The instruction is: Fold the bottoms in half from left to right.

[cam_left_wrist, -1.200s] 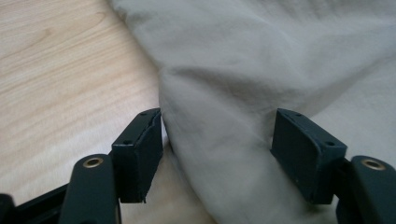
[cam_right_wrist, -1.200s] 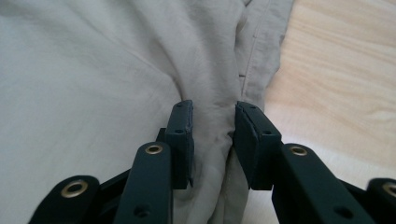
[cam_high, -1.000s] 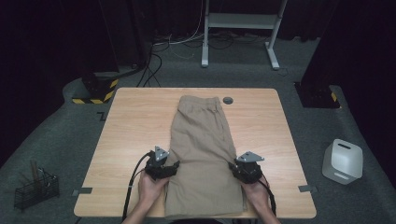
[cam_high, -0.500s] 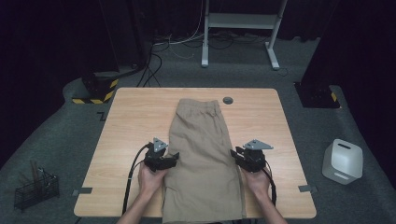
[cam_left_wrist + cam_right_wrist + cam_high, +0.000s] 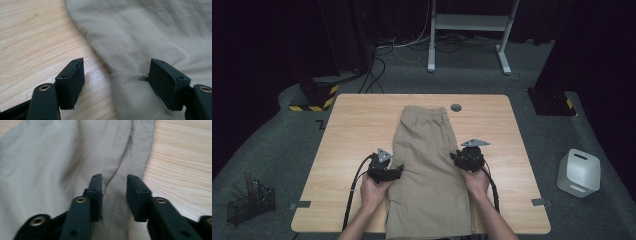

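One pair of tan shorts (image 5: 427,170) lies flat along the middle of the wooden surface (image 5: 352,130), waistband at the far end, leg hems at the near edge by you.

Your left gripper (image 5: 398,169): at the left edge of the shorts, about halfway down their length. In the left gripper view its jaws stand spread wide; one is over bare wood, the other sits on the cloth, with the edge of the shorts (image 5: 140,50) running between them. A small fold of fabric is pushed up against the jaw on the cloth side.

Your right gripper (image 5: 458,156): at the right edge of the shorts, slightly farther up the surface than the left one. In the right gripper view its jaws are parted, with a narrower gap than the left pair, and straddle a raised fold of the shorts (image 5: 75,157) near the side seam. Wood shows just beyond the seam; the pads are not pressed on the cloth.

Your left hand (image 5: 373,192) and right hand (image 5: 477,181) each grip a gripper from behind, with black cables trailing back toward you.

Other items:
- Round dark plug (image 5: 456,107) set in the surface, just beyond the waistband.
- White box-shaped device (image 5: 579,172) on the floor at the right.
- Wire basket (image 5: 249,202) on the floor at the left.
- Yellow-and-black striped base (image 5: 314,97) beyond the far left corner.
- White metal frame (image 5: 469,30) farther back on the carpet.
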Tool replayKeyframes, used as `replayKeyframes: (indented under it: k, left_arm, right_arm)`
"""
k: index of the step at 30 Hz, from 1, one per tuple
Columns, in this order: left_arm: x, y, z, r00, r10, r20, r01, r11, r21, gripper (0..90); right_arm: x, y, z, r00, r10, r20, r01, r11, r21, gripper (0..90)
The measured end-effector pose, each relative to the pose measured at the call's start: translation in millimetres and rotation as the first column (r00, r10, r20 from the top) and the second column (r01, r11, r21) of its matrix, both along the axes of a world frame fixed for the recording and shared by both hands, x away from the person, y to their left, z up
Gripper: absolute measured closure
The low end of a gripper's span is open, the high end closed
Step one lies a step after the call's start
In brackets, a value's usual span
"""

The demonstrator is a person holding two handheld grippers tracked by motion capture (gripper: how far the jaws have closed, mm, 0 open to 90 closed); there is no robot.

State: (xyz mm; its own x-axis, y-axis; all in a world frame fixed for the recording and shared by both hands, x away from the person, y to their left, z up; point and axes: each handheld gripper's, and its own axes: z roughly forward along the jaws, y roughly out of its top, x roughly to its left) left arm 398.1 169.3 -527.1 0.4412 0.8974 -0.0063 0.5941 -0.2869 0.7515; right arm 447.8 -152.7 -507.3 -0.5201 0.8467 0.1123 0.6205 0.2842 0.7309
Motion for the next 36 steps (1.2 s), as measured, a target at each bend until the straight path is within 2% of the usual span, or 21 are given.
replayKeyframes:
  k: [3, 8, 9, 13, 14, 15, 17, 21, 24, 27, 29, 32, 35, 36]
  left_arm:
    - [0.0, 0.0, 0.0, 1.0000, 0.000, 0.000, 0.000, 1.0000, 0.000, 29.2]
    - [-0.1, -0.2, 0.0, 1.0000, 0.001, 0.002, -0.001, 1.0000, 0.003, 29.2]
    - [-0.2, -0.4, 0.0, 1.0000, 0.002, 0.001, -0.002, 1.0000, 0.001, 29.2]
    - [-0.4, -0.6, 0.0, 1.0000, 0.004, 0.001, -0.004, 1.0000, 0.001, 29.1]
    - [-0.5, -0.8, -0.1, 1.0000, 0.006, 0.001, -0.006, 1.0000, -0.001, 29.0]
    - [-0.5, -0.7, -0.1, 1.0000, 0.005, 0.001, -0.005, 1.0000, 0.000, 29.1]
    - [-0.5, -0.8, -0.1, 1.0000, 0.006, 0.001, -0.006, 1.0000, 0.000, 29.1]
    - [-0.6, -0.8, -0.1, 1.0000, 0.006, 0.001, -0.006, 1.0000, 0.000, 29.0]
    - [-0.5, -0.6, 0.0, 1.0000, 0.006, 0.001, -0.006, 1.0000, 0.001, 29.0]
    - [-0.5, -0.7, -0.1, 1.0000, 0.006, 0.001, -0.006, 1.0000, 0.000, 28.9]
    - [-0.5, -0.7, -0.1, 1.0000, 0.006, 0.001, -0.006, 1.0000, 0.000, 28.9]
    - [-0.6, -0.8, -0.1, 1.0000, 0.007, 0.001, -0.007, 1.0000, 0.000, 29.0]
    - [-0.6, -0.8, -0.1, 1.0000, 0.007, 0.001, -0.007, 1.0000, 0.001, 29.0]
    - [-0.6, -0.9, -0.1, 1.0000, 0.007, 0.001, -0.007, 1.0000, 0.001, 29.0]
  right_arm:
    - [6.7, 8.6, -2.1, 0.9999, -0.004, -0.015, 0.004, 1.000, -0.013, 58.7]
    - [12.6, 21.1, -9.9, 0.9996, -0.018, -0.022, 0.018, 1.000, -0.022, 58.3]
    - [12.2, 23.4, -9.9, 0.9997, -0.018, -0.017, 0.018, 0.999, -0.032, 61.3]
    - [9.3, 29.5, -8.1, 0.9997, 0.023, 0.001, -0.023, 0.996, -0.087, 85.3]
    - [8.9, 28.8, -7.0, 0.9995, 0.031, 0.009, -0.030, 0.995, -0.095, 88.1]
    - [8.6, 27.9, -5.9, 0.9995, 0.029, 0.010, -0.028, 0.995, -0.096, 88.7]
    - [8.1, 24.1, -2.0, 0.9990, 0.019, 0.039, -0.015, 0.993, -0.114, 89.1]
    - [11.7, 12.9, 15.7, 0.9956, -0.018, 0.092, 0.030, 0.991, -0.133, 89.2]
    - [23.5, 4.4, 15.3, 0.9954, -0.059, 0.075, 0.072, 0.982, -0.173, 89.2]
    - [32.5, -2.7, 1.9, 0.9956, -0.094, -0.004, 0.092, 0.981, -0.171, 88.2]
    - [29.7, -2.8, -1.3, 0.9947, -0.103, -0.003, 0.101, 0.982, -0.161, 83.7]
    - [19.1, -4.1, 7.1, 0.9938, -0.106, 0.034, 0.109, 0.988, -0.105, 70.0]
    - [2.5, -2.6, 21.4, 0.9926, -0.076, 0.095, 0.081, 0.996, -0.046, 67.0]
    - [-3.3, -0.2, 24.5, 0.9928, -0.050, 0.109, 0.056, 0.997, -0.049, 66.6]
